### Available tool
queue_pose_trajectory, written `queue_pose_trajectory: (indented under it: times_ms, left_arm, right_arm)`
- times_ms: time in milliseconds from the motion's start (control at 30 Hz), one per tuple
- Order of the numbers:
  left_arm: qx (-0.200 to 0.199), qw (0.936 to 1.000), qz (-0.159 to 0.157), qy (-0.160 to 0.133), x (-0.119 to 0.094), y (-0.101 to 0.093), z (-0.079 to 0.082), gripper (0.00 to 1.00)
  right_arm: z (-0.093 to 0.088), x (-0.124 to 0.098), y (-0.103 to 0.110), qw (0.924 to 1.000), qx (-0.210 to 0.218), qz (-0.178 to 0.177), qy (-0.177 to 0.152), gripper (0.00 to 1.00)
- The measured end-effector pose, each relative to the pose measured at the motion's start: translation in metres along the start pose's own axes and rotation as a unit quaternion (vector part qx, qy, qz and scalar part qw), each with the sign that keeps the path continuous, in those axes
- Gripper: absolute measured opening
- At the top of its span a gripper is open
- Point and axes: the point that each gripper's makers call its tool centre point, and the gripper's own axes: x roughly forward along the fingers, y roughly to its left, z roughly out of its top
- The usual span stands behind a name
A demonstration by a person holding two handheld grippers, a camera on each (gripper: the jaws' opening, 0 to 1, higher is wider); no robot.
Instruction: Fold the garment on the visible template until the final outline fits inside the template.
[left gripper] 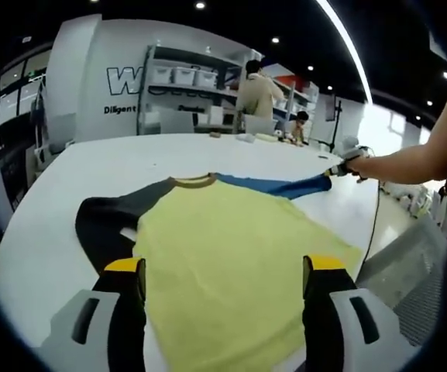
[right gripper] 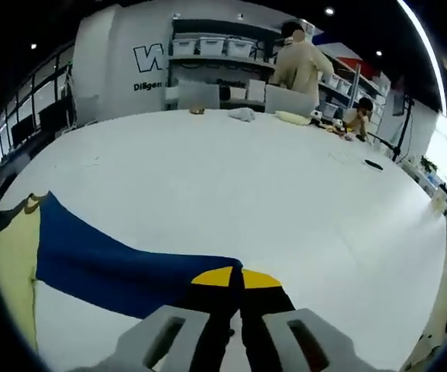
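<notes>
A yellow shirt point(left gripper: 231, 248) lies flat on the white table point(left gripper: 130, 159), with a tan collar point(left gripper: 194, 181), a dark grey sleeve point(left gripper: 111, 221) and a blue sleeve point(left gripper: 281, 186). My left gripper point(left gripper: 228, 271) hovers open over the shirt's near hem, its jaws wide apart with the yellow cloth between and below them. My right gripper point(right gripper: 235, 280) is shut on the end of the blue sleeve point(right gripper: 122, 263), which stretches away from the yellow body point(right gripper: 14, 248). In the left gripper view the right gripper point(left gripper: 345, 164) shows at the sleeve's tip, held by a person's hand.
A broad stretch of bare table point(right gripper: 269, 186) runs beyond the sleeve. Small items point(right gripper: 242, 115) and a cable point(right gripper: 374, 164) lie near its far edge. Two people point(right gripper: 297, 66) are by the shelves with bins point(right gripper: 208, 46) behind it.
</notes>
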Motion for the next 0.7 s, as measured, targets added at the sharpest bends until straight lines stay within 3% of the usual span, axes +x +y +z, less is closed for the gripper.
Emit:
queue_pose_trajectory:
  times_ms: [67,100,133,267,300,333,433,533,700]
  left_arm:
    - [0.001,1.0000,-0.003,0.003,0.001,-0.001,-0.001,0.78]
    - [0.001,1.0000,-0.003,0.004,0.001,-0.001,-0.002,0.78]
    - [0.001,1.0000,-0.003,0.004,0.001,-0.001,-0.002,0.78]
    - [-0.001,1.0000,-0.006,0.002,0.003,-0.001,-0.001,0.77]
    - [-0.002,1.0000,-0.006,-0.001,0.004,-0.002,0.000,0.77]
    - [-0.002,1.0000,-0.007,-0.002,0.004,-0.002,0.001,0.77]
    - [0.001,0.9999,-0.010,0.001,0.004,-0.004,0.000,0.77]
    - [0.003,0.9999,-0.011,0.005,0.003,-0.005,-0.002,0.76]
    - [0.002,1.0000,-0.008,0.004,0.001,-0.004,-0.002,0.76]
  right_arm:
    - [-0.011,-0.002,-0.020,0.9980,0.023,-0.052,0.027,0.01]
    - [-0.010,-0.005,-0.028,0.9968,0.037,-0.069,0.019,0.03]
    - [-0.005,-0.005,-0.029,0.9965,0.054,-0.063,0.001,0.05]
    - [-0.012,-0.020,-0.022,0.9980,0.050,-0.039,-0.004,0.01]
    - [-0.024,-0.022,-0.005,0.9975,0.069,0.008,0.011,0.00]
    - [-0.032,-0.022,-0.001,0.9967,0.076,0.017,0.022,0.00]
    - [-0.043,-0.022,-0.001,0.9967,0.076,0.008,0.026,0.02]
    - [-0.045,-0.020,0.005,0.9901,0.138,0.010,0.021,0.05]
    - [-0.044,-0.019,0.012,0.9895,0.142,0.007,0.026,0.06]
